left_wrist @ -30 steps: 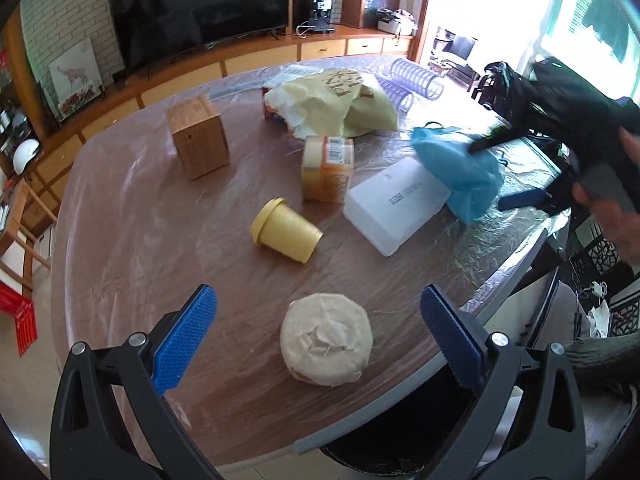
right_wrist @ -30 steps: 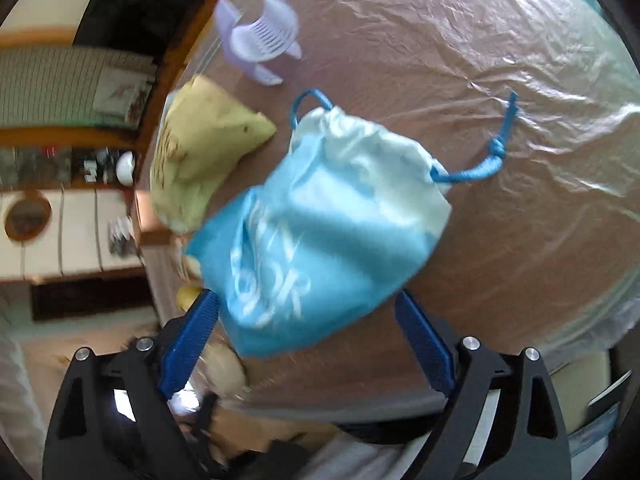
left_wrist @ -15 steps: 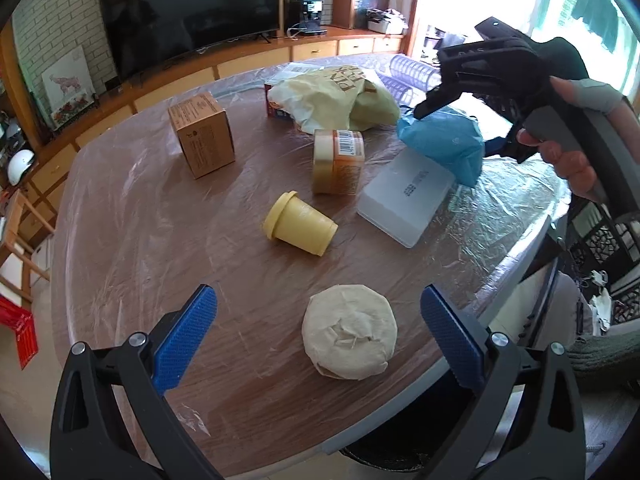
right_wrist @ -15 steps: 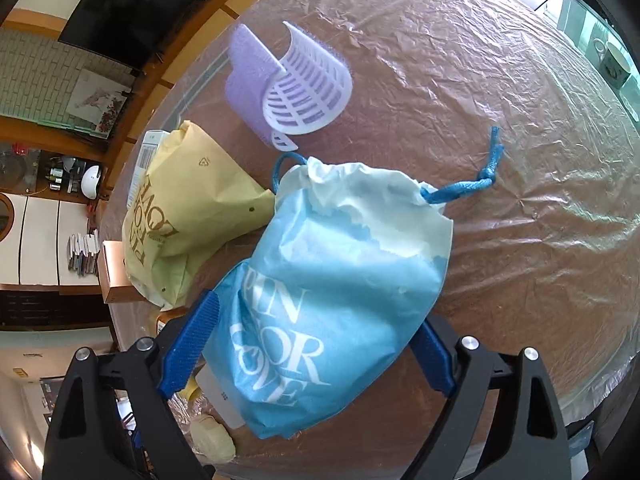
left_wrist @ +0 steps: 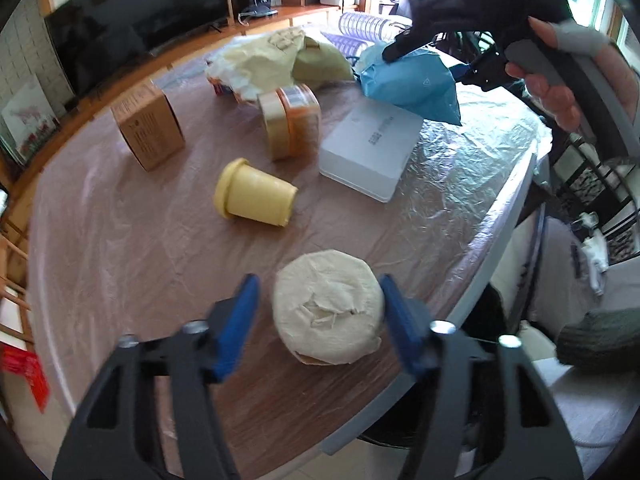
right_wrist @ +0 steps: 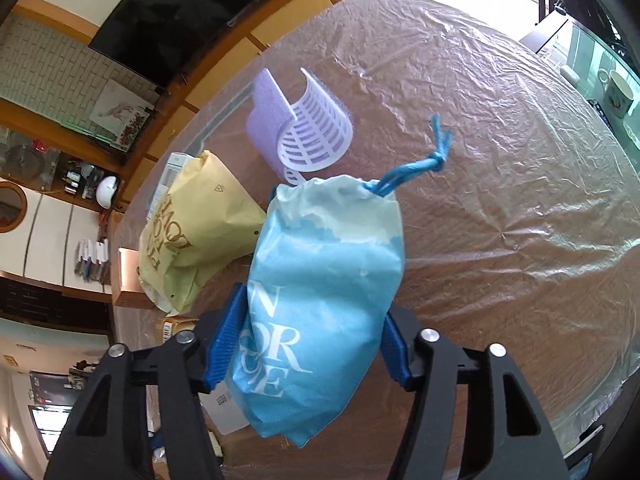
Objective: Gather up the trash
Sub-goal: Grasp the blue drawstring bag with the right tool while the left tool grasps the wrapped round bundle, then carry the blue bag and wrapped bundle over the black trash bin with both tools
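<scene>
Right gripper (right_wrist: pixel 310 346) clamped on a blue drawstring bag (right_wrist: pixel 320 300)

In the lower centre of the frame the jaws press on both sides of the bag, which bulges between the blue pads (right_wrist: pixel 228 340) and carries white lettering. Its knotted blue cord (right_wrist: pixel 424 164) trails toward the upper right over the film-covered brown surface (right_wrist: pixel 500 140). Just above the bag lies a lilac slatted plastic holder (right_wrist: pixel 304 136) on its side; to the left a yellow paper bag (right_wrist: pixel 196 240) touches the blue one.

This is a living room in a home. A big round table (left_wrist: pixel 460 184) sits under the tool. Far ahead stand a large dark TV (left_wrist: pixel 132 20) and a long wooden cabinet (left_wrist: pixel 304 10).
</scene>
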A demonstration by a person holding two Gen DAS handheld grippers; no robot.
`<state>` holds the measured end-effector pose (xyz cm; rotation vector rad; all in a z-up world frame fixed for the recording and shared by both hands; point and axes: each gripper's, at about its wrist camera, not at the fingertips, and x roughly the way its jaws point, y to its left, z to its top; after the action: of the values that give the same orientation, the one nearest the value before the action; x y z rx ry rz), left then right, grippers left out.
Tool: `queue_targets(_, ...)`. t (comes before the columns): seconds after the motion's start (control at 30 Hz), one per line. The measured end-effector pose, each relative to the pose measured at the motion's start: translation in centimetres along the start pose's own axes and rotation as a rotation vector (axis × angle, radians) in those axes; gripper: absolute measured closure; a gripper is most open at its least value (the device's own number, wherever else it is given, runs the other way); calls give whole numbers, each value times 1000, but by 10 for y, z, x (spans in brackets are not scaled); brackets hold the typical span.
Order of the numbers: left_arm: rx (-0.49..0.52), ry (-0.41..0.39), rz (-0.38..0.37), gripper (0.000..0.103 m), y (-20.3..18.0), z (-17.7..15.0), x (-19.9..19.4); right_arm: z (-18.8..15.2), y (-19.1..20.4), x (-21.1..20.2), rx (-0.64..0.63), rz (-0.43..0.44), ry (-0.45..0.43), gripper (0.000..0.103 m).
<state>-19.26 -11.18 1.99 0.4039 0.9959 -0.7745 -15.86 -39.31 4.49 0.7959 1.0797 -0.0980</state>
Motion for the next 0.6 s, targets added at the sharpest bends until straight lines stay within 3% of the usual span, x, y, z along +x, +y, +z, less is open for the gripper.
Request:
queue_targets(0.17, -25, -7, -38, 51, 7, -1, 1, -4, -17, -5, 48, 50, -2, 44)
queue_targets(0.2, -19, -7, -34, 51, 6, -1, 1, -5, -23, -7, 59, 58, 0, 42)
queue_targets(0.23, -16, -8, -25, 51, 6, -1, 0, -4, -26, -6, 76, 54, 2, 34)
queue_targets(0.3, -13, -8, -3, 51, 3, 0, -1, -2, -23, -1, 80, 20, 4, 25)
queue_targets(0.57, -29, -14, 78, 51, -5, 3, 0, -2, 7, 13, -75, -91, 26, 20)
queue_targets(0.6, -27, -18, 99, 51, -7, 3, 0, -2, 11, 15, -87, -88, 30, 24)
